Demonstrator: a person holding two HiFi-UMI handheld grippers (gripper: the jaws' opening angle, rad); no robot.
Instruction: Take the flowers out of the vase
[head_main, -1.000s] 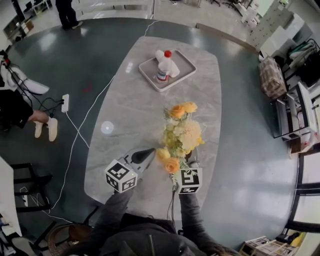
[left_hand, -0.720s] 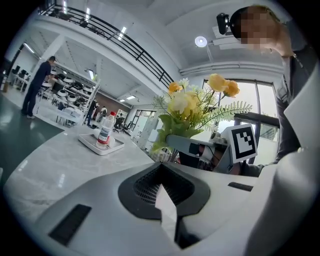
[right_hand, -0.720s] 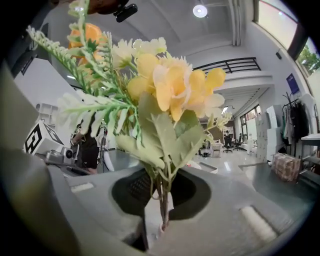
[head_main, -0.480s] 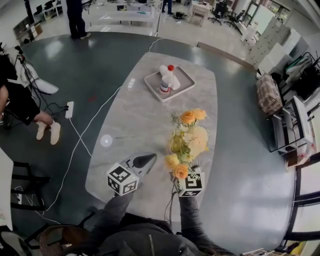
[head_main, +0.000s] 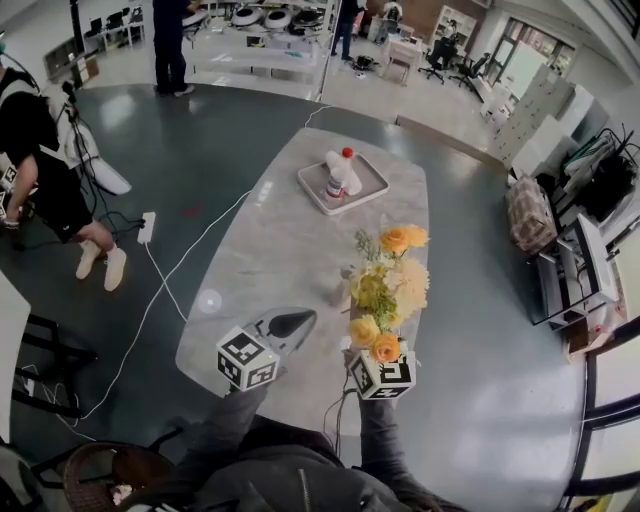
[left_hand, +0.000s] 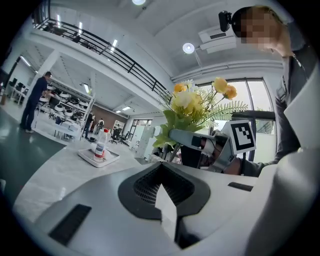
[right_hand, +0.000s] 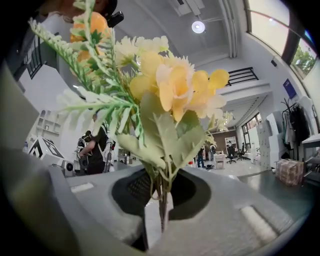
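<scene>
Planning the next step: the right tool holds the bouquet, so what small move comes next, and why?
Probably lower the right tool to lay the flower bouquet on the bare marble table: its stems are clamped and no vase surrounds them.

R tool (head_main: 379, 357) w/ yellow-orange flowers (head_main: 388, 285) over marble table (head_main: 280, 255), L tool (head_main: 298, 320) beside, bottle (head_main: 338, 177) on tray (head_main: 375, 184)

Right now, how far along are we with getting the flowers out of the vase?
Done: no vase shows around the stems. In hand: the right gripper is shut on the flower bouquet by its stems, above the marble table. Remaining: setting it down; left gripper shut, empty.
</scene>
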